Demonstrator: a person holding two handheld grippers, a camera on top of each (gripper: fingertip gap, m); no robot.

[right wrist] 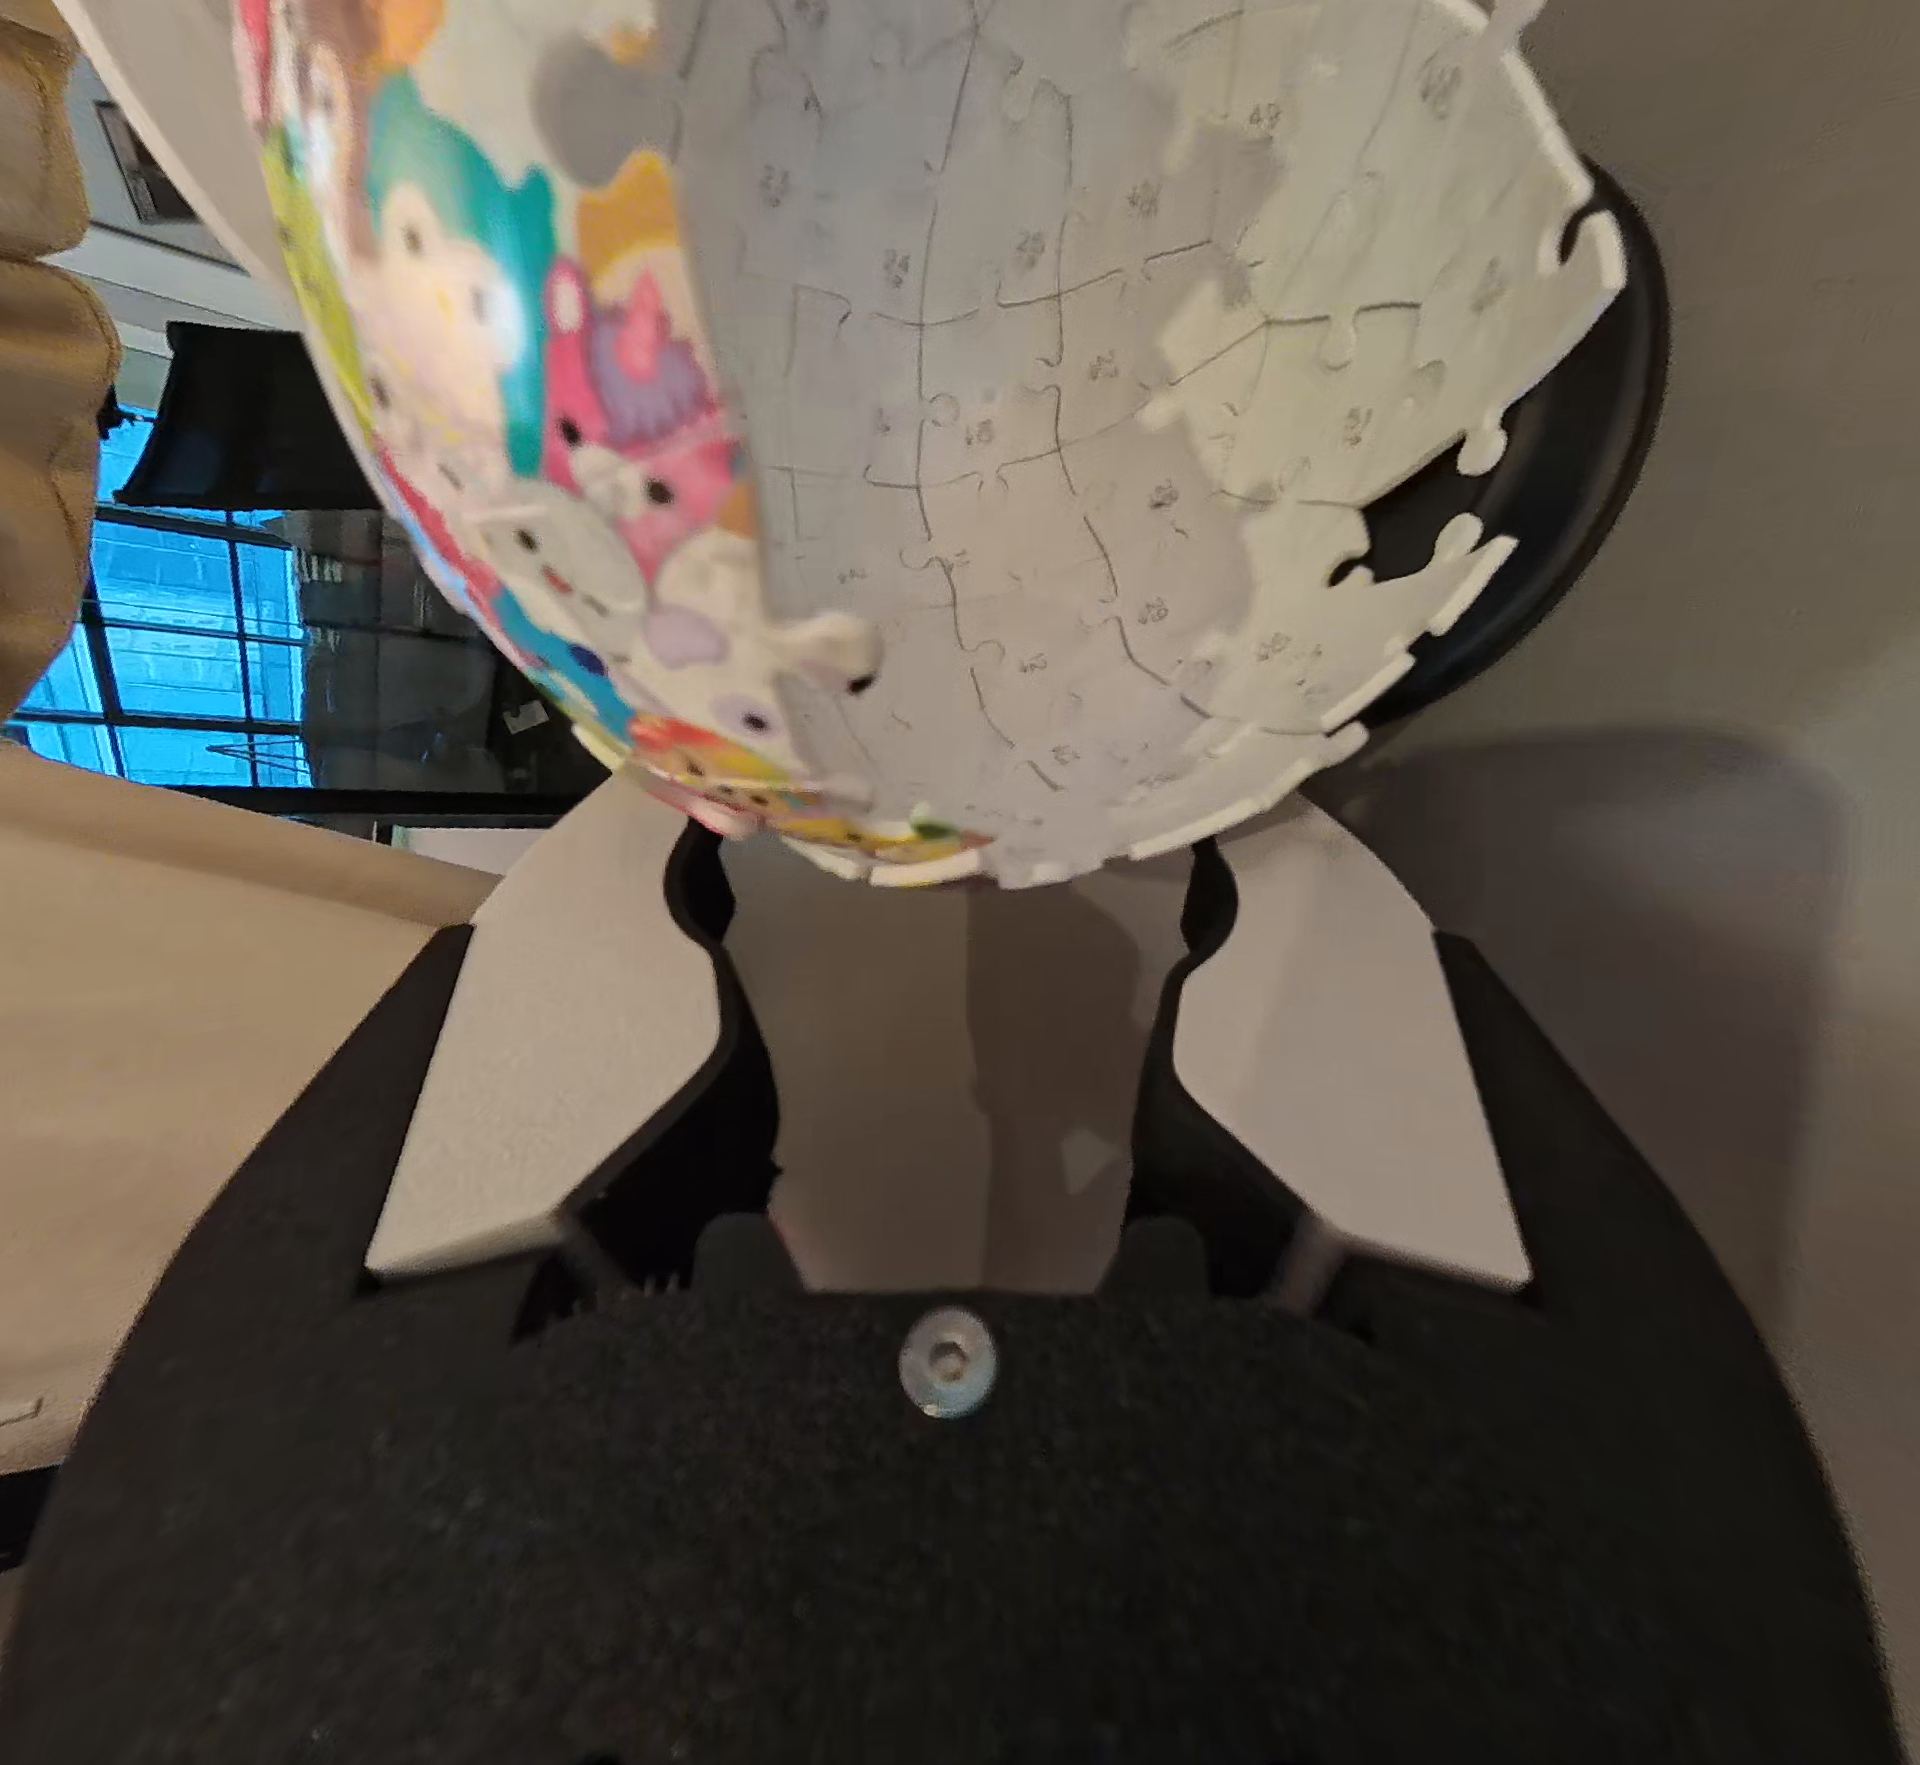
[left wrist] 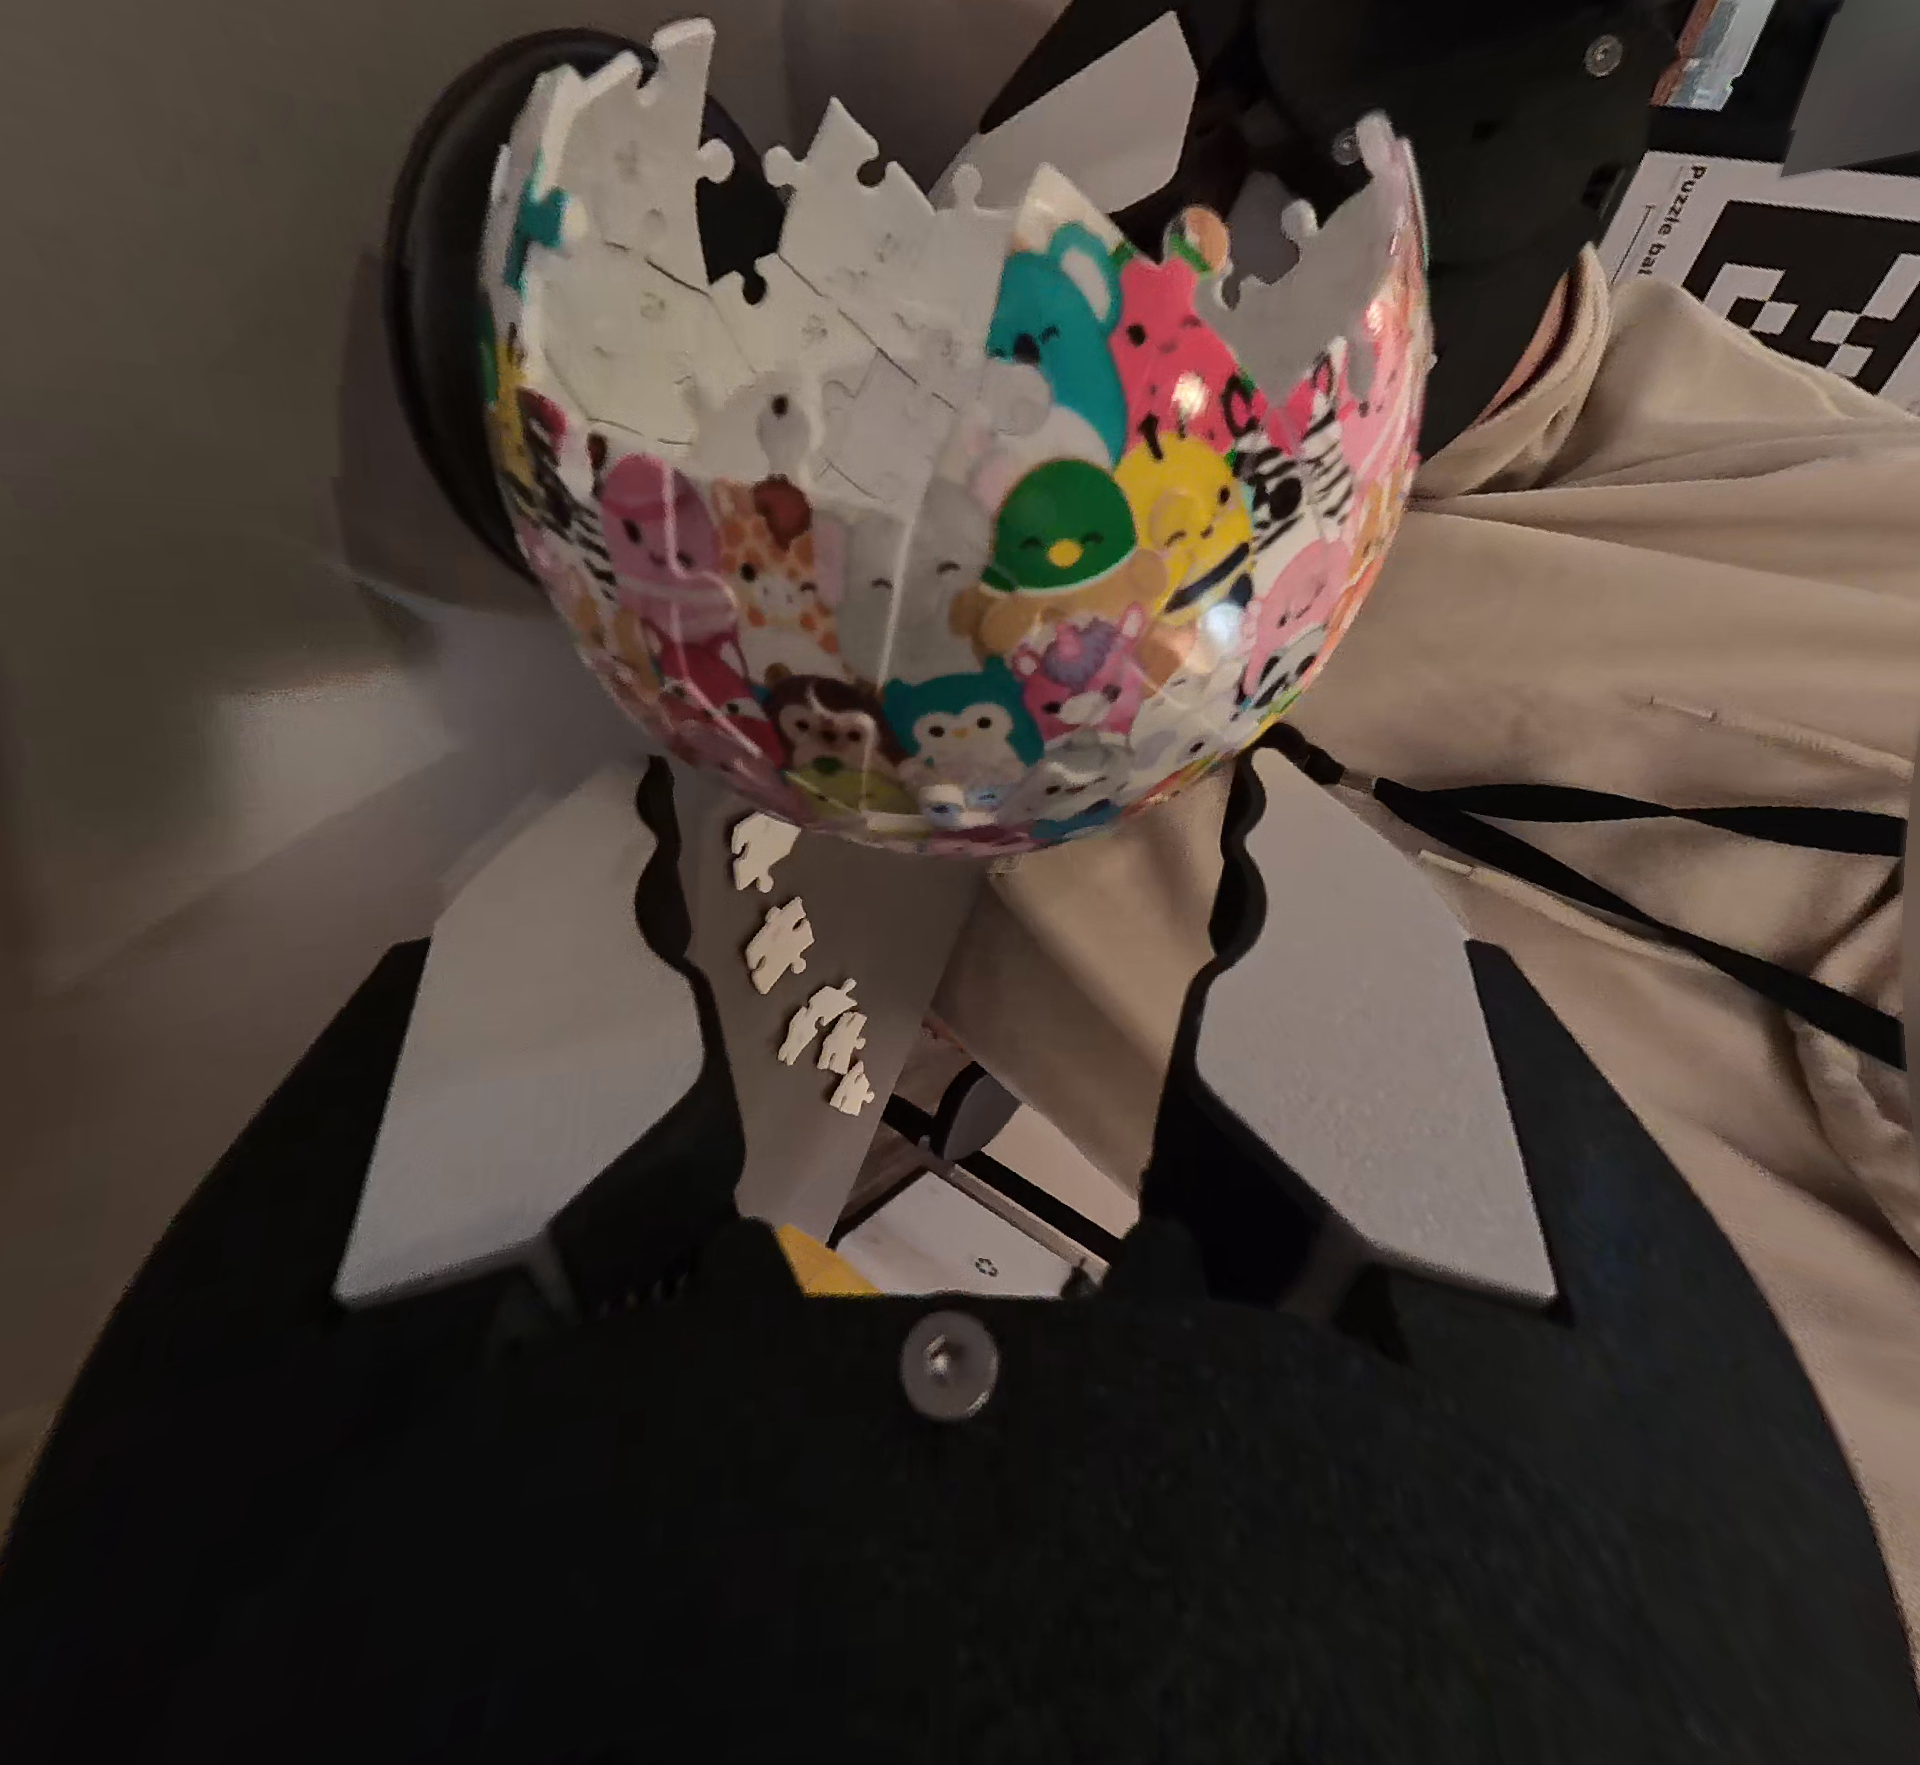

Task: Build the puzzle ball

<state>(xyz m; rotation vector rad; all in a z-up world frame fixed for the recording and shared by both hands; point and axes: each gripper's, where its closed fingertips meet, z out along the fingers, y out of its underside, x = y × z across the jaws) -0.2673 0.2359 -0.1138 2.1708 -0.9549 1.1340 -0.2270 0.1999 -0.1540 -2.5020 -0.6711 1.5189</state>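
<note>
A: Where is the puzzle ball (left wrist: 966, 510) right now?

B: Held up in the air, clear of the counter (left wrist: 821, 1019), which shows far below between the fingers of the left hand-held gripper (left wrist: 945, 811). It is a half-built shell: a bowl of interlocked curved pieces, printed with cartoon animals outside, plain white inside, and with a jagged open rim.

A: Who has hold of it?

B: The left hand-held gripper sits spread wide just under the bottom of the shell; whether its tips touch, I cannot tell. In the left wrist view the right hand-held gripper (left wrist: 1195, 188) reaches down at the far rim, but I cannot tell whether it pinches the wall or only rests there. In its own view, the right hand-held gripper (right wrist: 956, 863) shows fingers apart with the ball (right wrist: 935, 365) close above them.

A: How would you expect it to handle?

B: Light and stiff in each piece, I judge, but weak at the seams. Squeezing across the open rim could pop tabs loose, and the glossy printed face looks slippery. I would take it low, on the closed bottom, or pinch the wall through a solid stretch, not a lone tab.

A: Anything inside that bowl?

B: Nothing I can see. The loose white pieces (left wrist: 805, 967) lie in a row near the counter's edge, and a black round thing (left wrist: 436, 313) sits behind the ball.
</note>
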